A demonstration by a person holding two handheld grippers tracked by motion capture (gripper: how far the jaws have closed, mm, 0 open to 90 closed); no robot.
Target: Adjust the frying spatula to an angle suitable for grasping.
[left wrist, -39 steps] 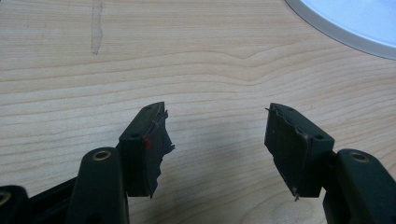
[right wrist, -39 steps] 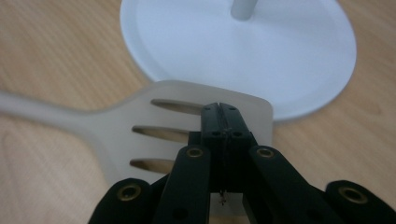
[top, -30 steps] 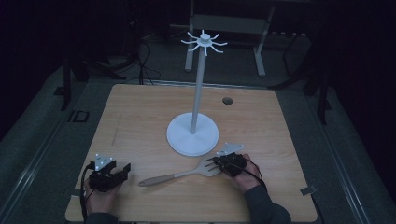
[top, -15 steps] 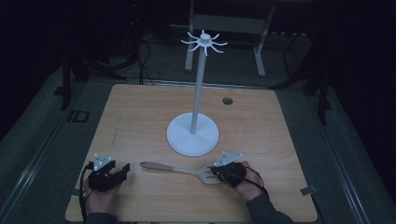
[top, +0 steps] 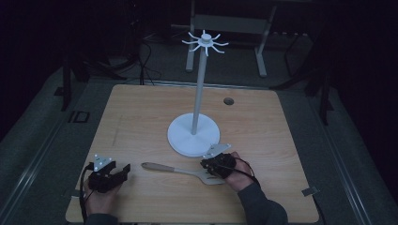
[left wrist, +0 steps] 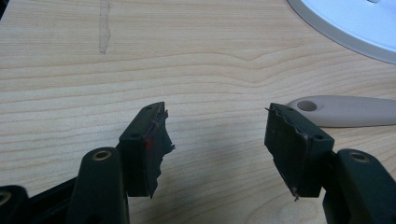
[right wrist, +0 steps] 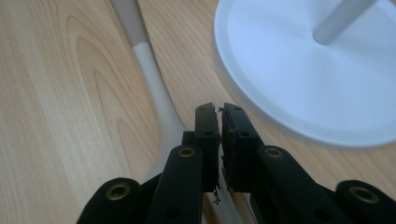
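Dark floor and metal frame legs surround a pale wooden table (top: pixel 141 117), whose top carries a small round dark spot (top: pixel 228 101) near its far edge. Largest on it is a white stand (top: pixel 194 136): a wide round base, a thin upright pole and a crown of short hooks at the top. Nearer the person lies a spatula (top: pixel 180 170), flat on the wood, its beige handle pointing toward the left side and its slotted head just in front of the stand's base. The right hand-held gripper (top: pixel 215 167) sits at that head; its jaws have just been parting slightly, yet in the right gripper view they stand almost together, a thin slit between them, above the neck of the spatula, and whether anything is pinched cannot be told. The left hand-held gripper (top: pixel 123 171) rests at the table's near left corner, jaws wide apart and bare, the handle's holed end just beside one jaw.
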